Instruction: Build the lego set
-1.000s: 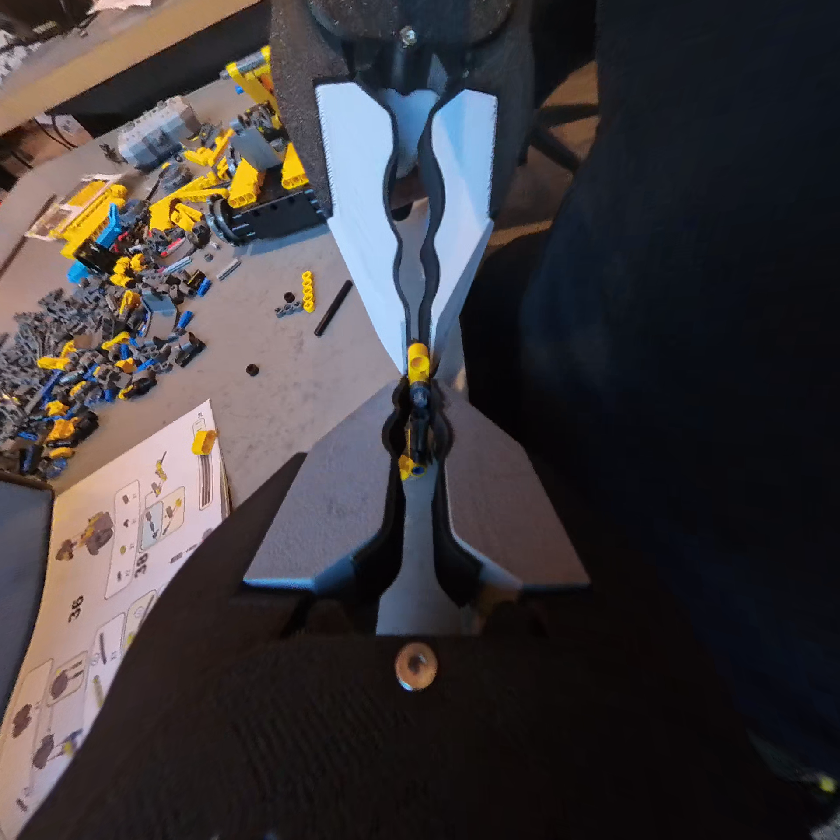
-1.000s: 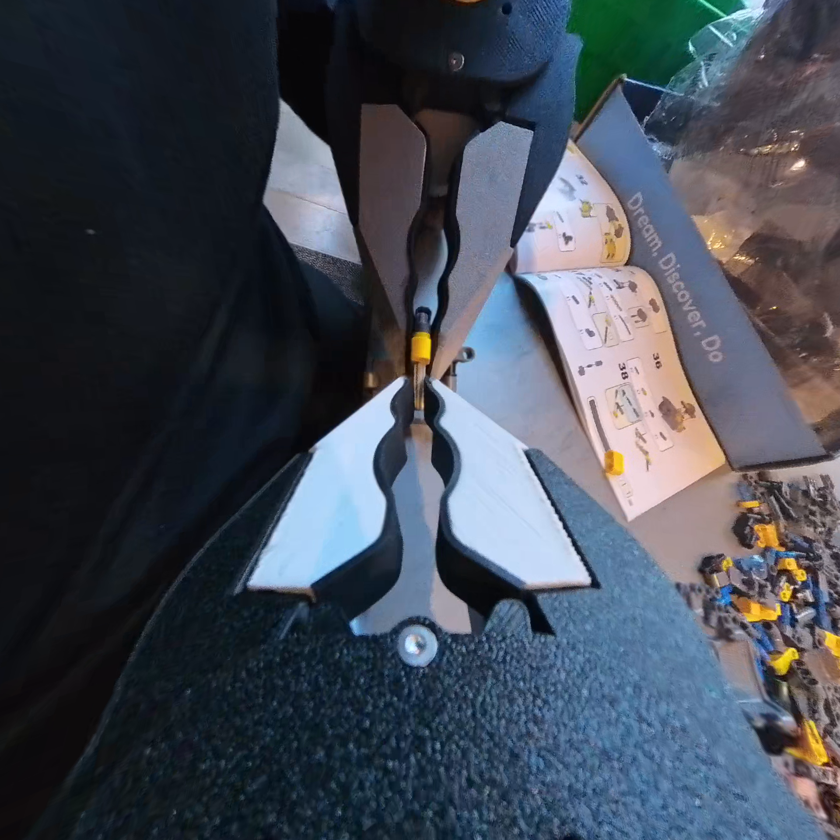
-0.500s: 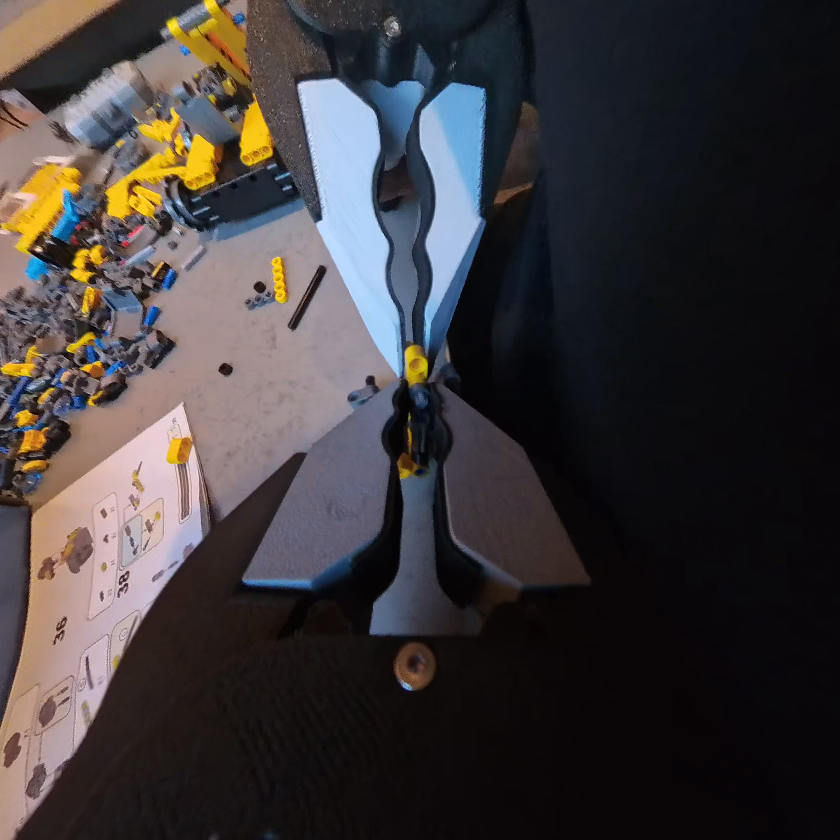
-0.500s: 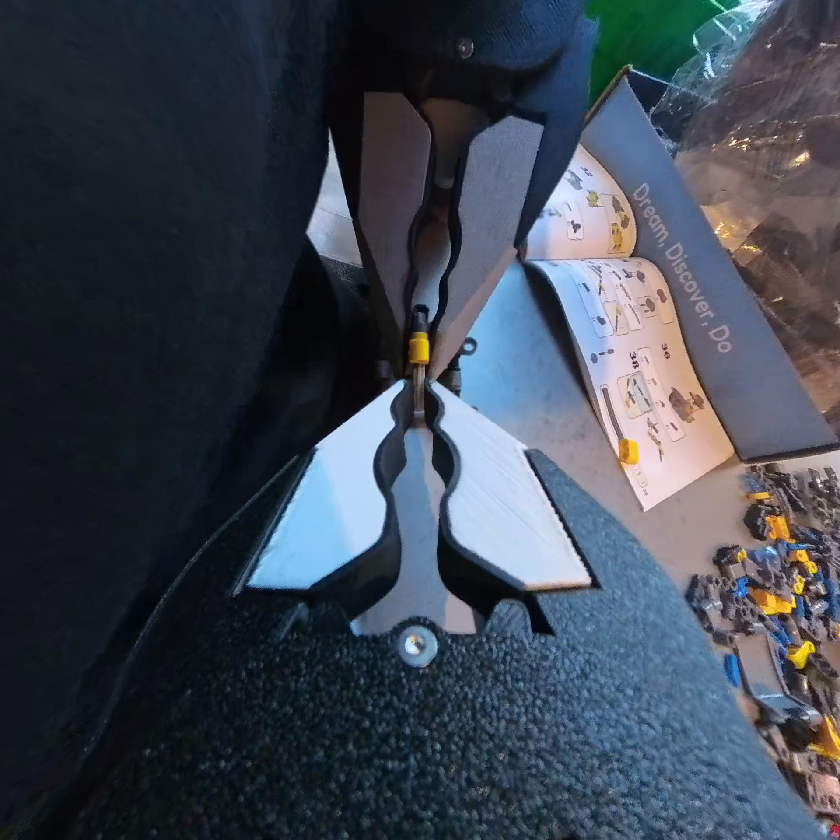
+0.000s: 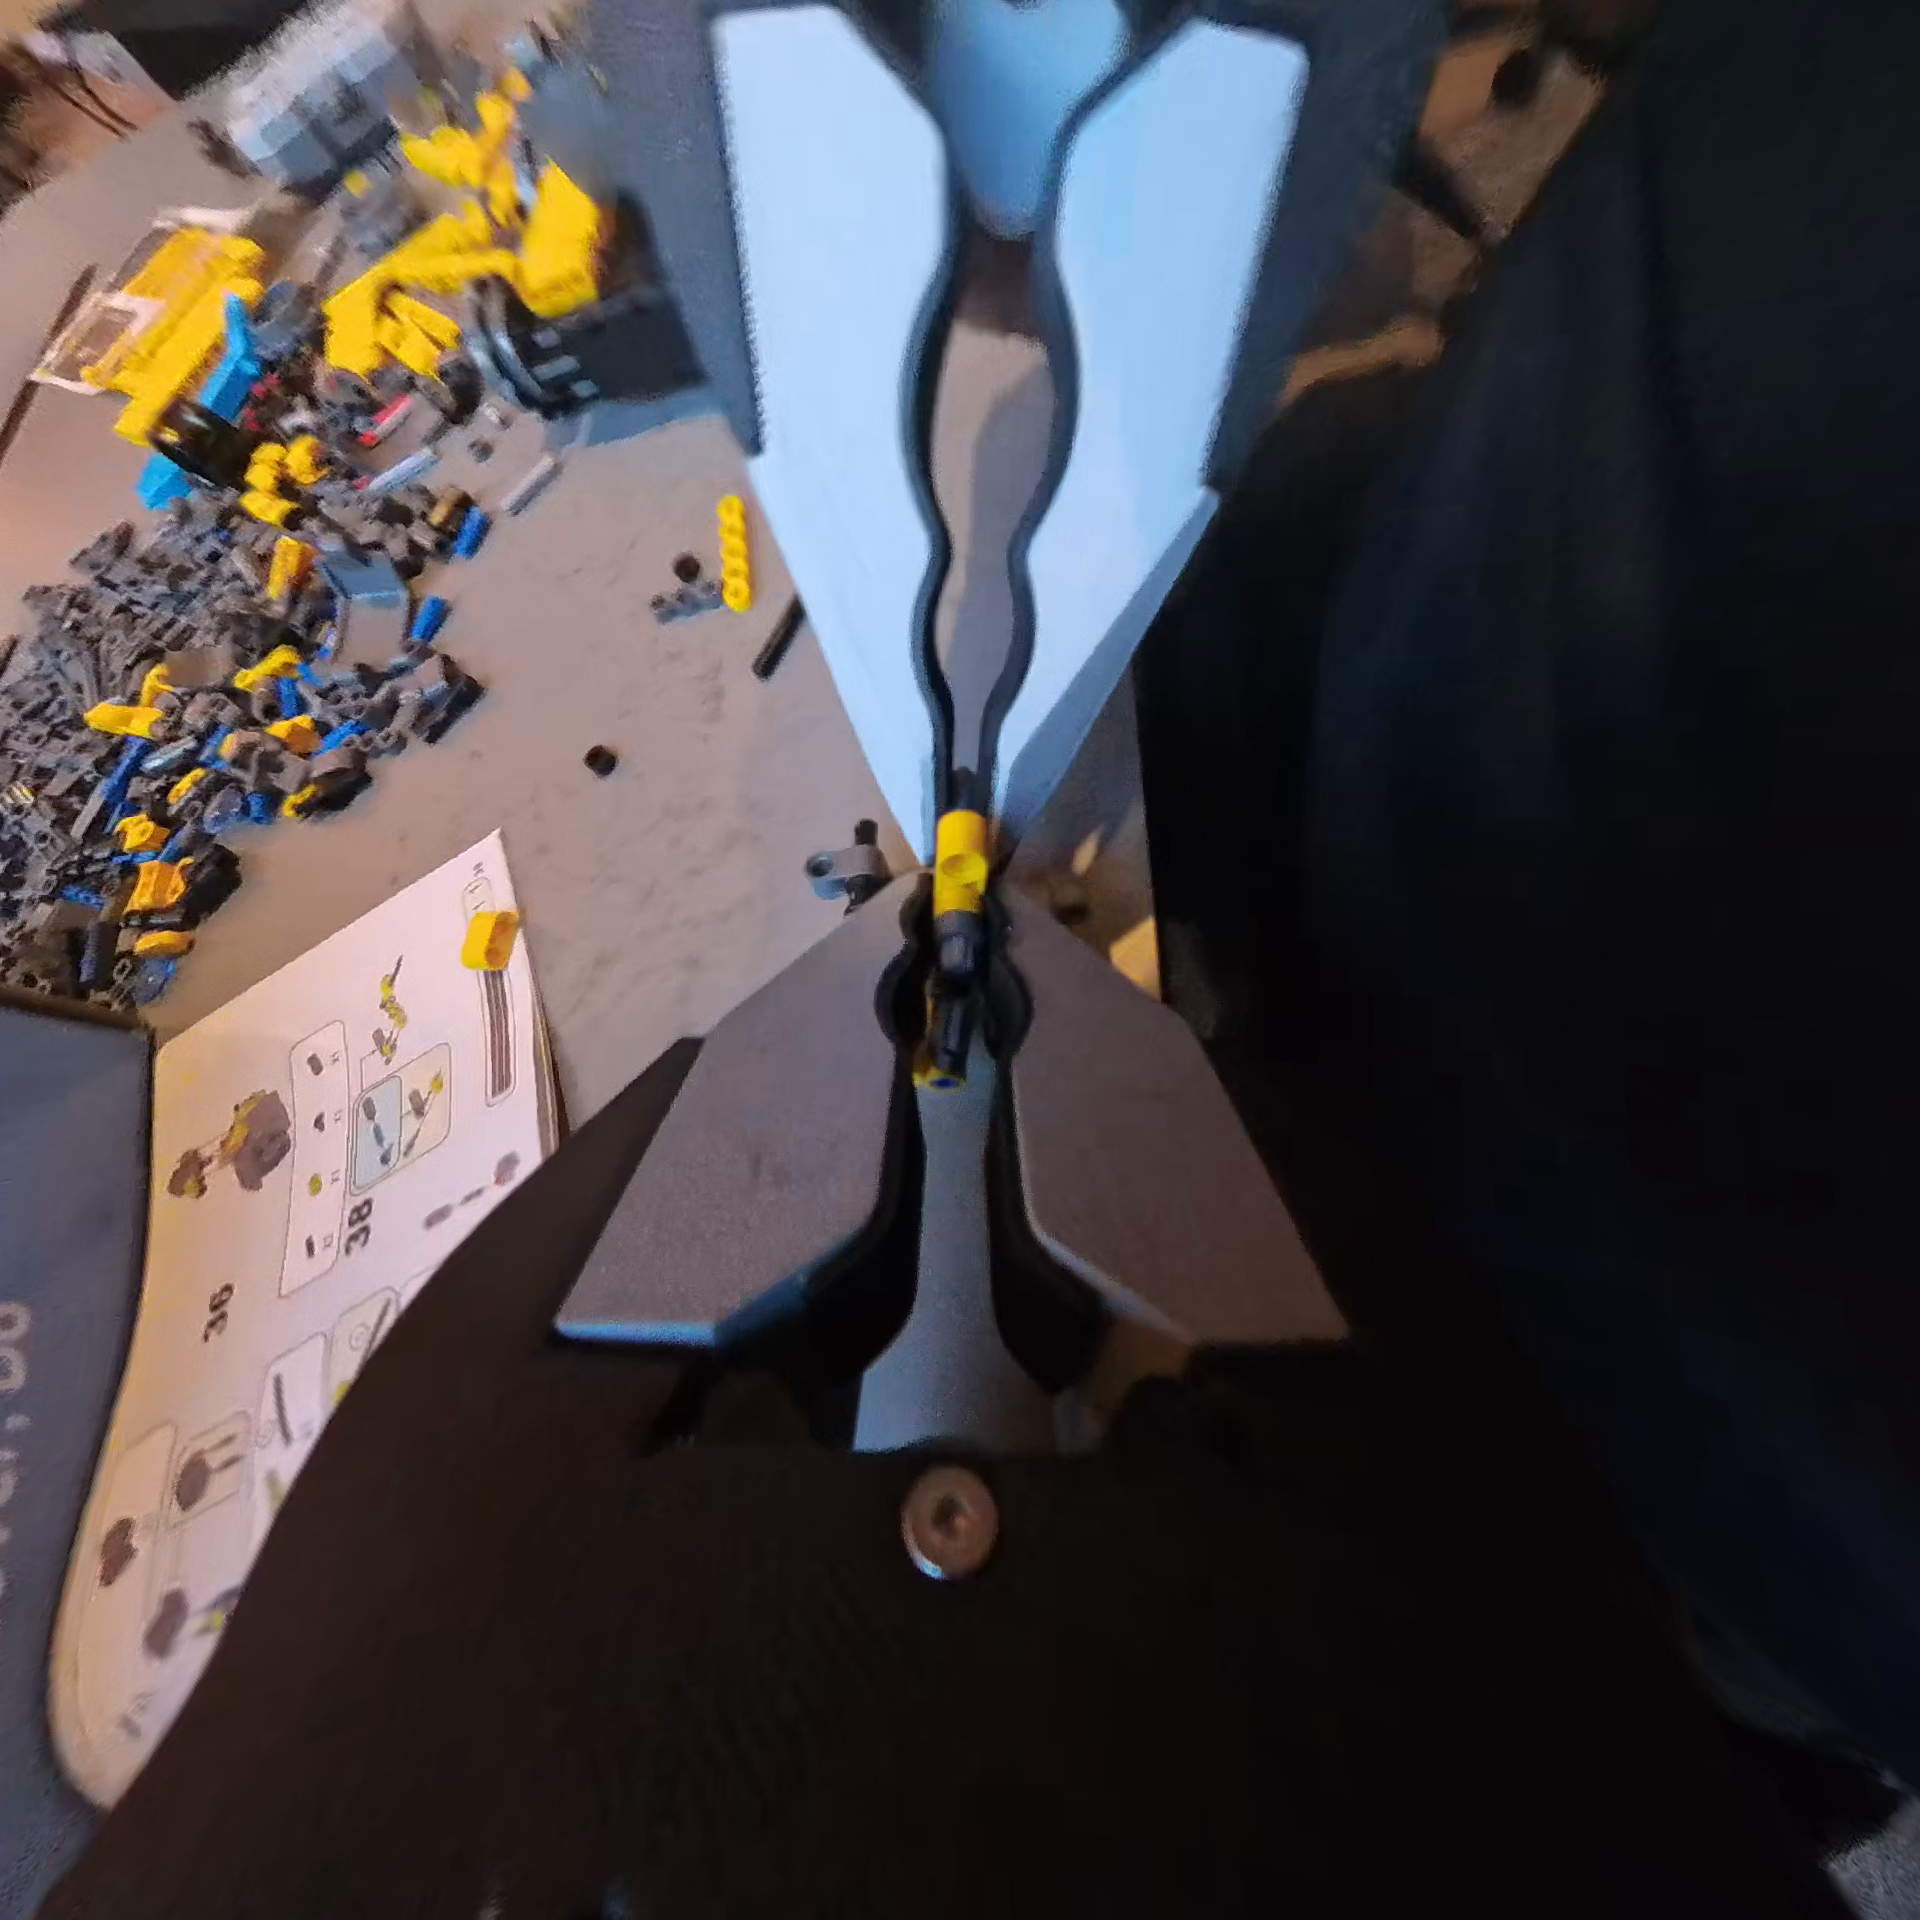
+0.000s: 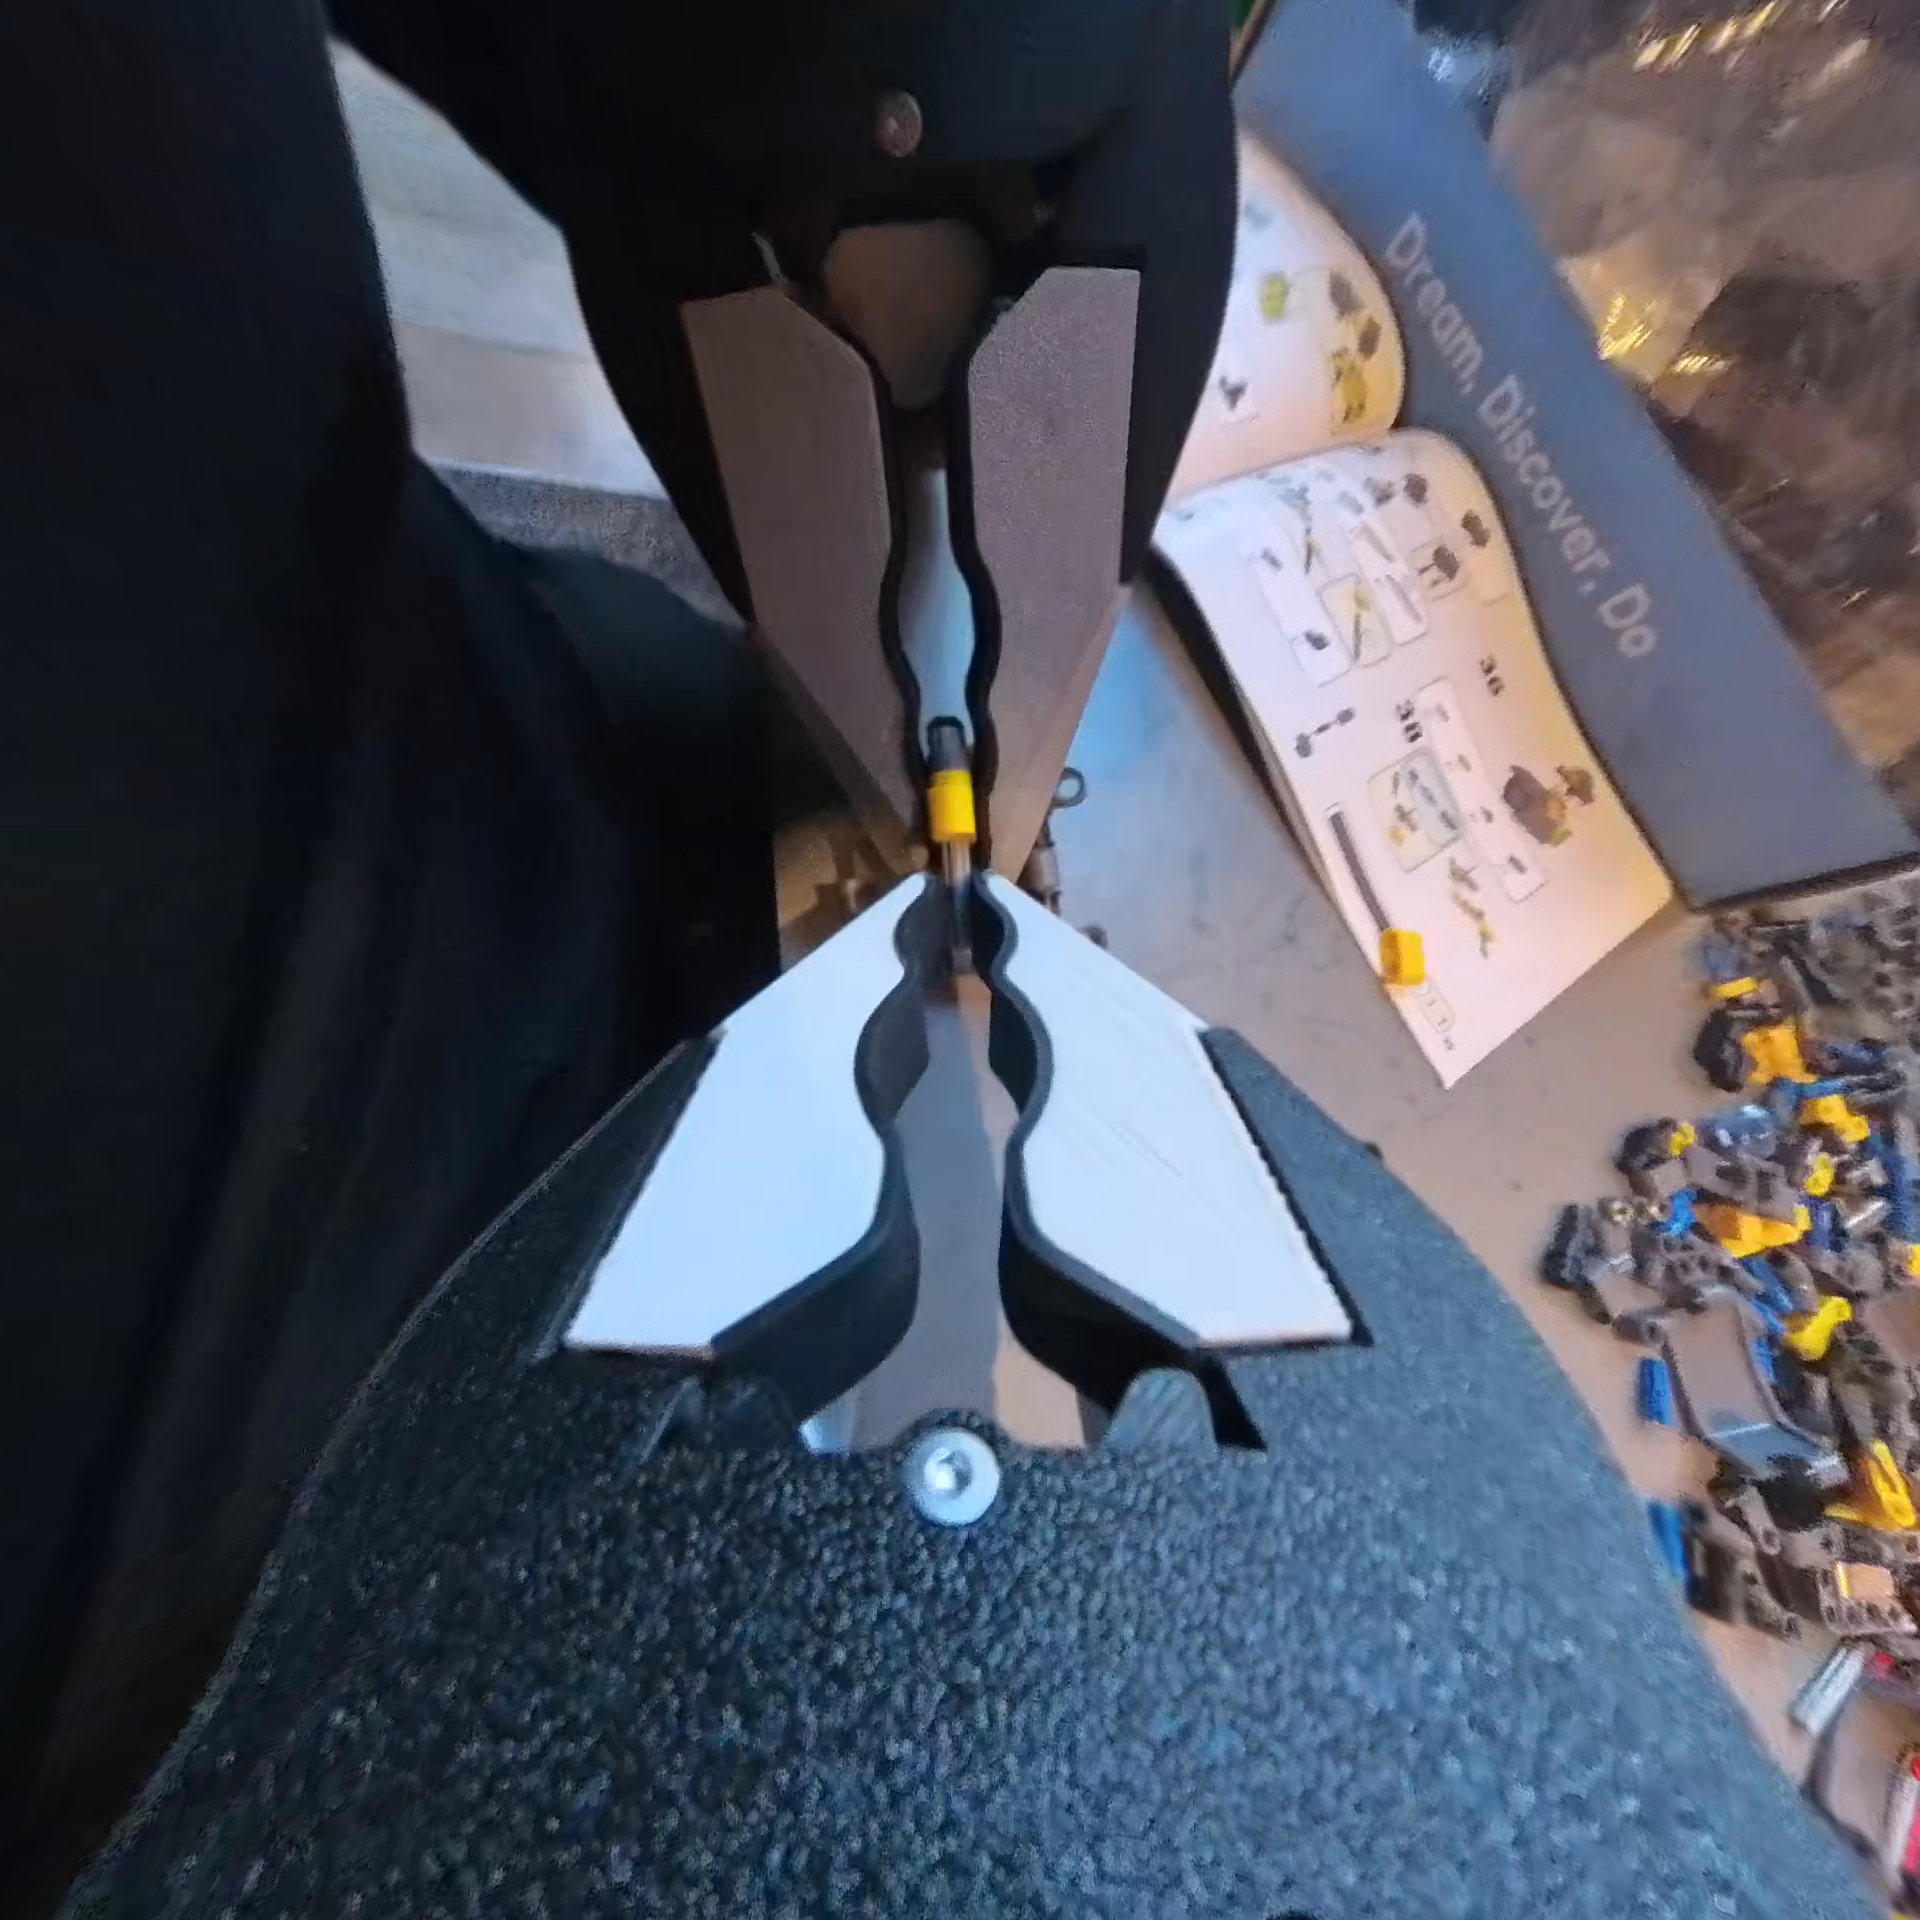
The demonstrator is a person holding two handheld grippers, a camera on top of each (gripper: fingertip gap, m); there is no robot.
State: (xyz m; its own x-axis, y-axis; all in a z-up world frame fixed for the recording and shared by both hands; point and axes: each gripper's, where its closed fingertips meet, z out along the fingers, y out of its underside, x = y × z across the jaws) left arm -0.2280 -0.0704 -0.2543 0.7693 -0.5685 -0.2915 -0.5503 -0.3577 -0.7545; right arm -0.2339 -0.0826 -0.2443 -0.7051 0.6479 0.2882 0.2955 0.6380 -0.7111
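While the two claws meet tip to tip near the tabletop (image 5: 644, 862) edge, left wrist view: left claw (image 5: 954, 920) clamped on one black-and-yellow pin piece (image 5: 958, 862); one booklet (image 5: 343, 1143), one yellow connector (image 5: 488, 940) on it (brick heap blurred, uncounted). Right wrist view: right claw (image 6: 954, 894) pinches the same piece's thin end; both claws look in line.

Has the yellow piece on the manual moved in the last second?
No. The yellow piece still sits at the same corner of the manual, at the end of the printed bar there.
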